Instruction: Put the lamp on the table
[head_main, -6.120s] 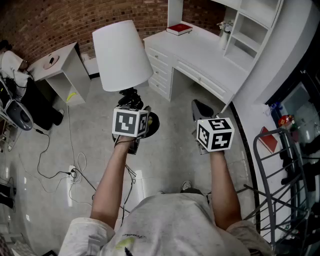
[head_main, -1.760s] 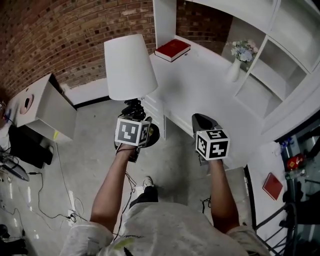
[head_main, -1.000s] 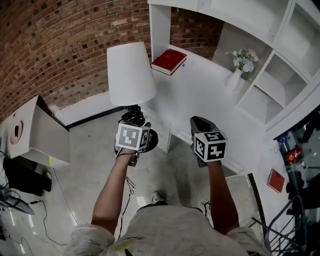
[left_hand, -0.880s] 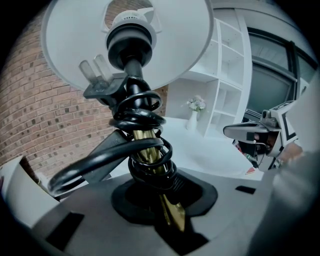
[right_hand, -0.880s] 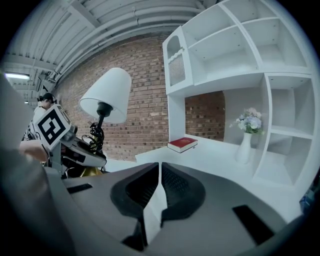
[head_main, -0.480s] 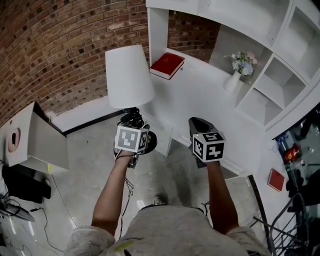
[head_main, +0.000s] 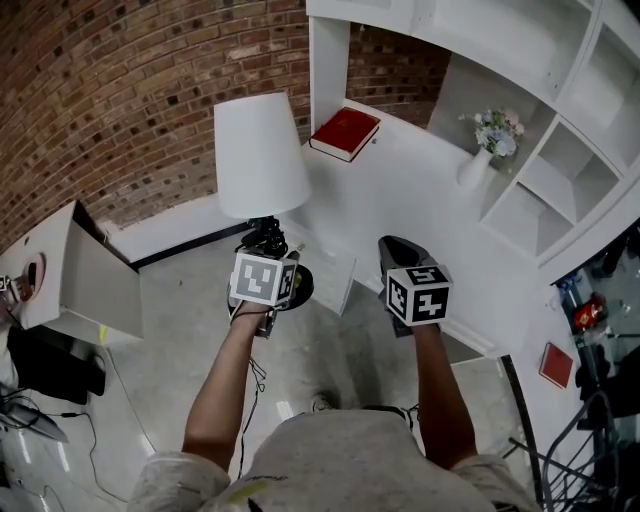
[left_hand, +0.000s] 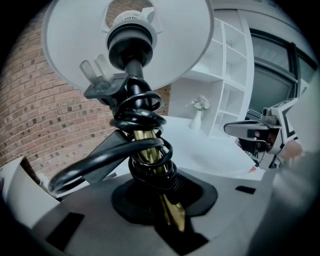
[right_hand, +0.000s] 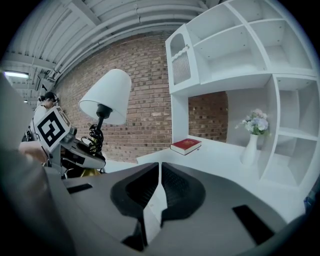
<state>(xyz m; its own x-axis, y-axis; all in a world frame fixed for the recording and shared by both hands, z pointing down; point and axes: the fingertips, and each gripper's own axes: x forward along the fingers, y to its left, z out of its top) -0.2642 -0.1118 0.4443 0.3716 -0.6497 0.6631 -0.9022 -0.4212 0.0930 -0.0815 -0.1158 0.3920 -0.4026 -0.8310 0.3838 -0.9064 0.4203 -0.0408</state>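
Note:
The lamp has a white shade (head_main: 260, 155), a brass stem wound with black cord (left_hand: 147, 150) and a black base (head_main: 299, 286). My left gripper (head_main: 267, 240) is shut on the stem and holds the lamp upright in the air, just left of the white table (head_main: 420, 200). In the left gripper view the jaws (left_hand: 160, 195) clamp the stem under the cord coils. My right gripper (head_main: 393, 243) hovers over the table's front edge, shut with nothing in it (right_hand: 159, 172). From the right gripper view the lamp (right_hand: 106, 97) shows at the left.
On the table lie a red book (head_main: 345, 133) at the back left and a white vase of flowers (head_main: 487, 145) further right. White shelves (head_main: 560, 150) rise behind and to the right. A white side cabinet (head_main: 70, 280) stands on the floor at left, before a brick wall.
The person has walked from the open floor up to the table with the lamp held in the left gripper. Over the last second the grip and both grippers hardly changed.

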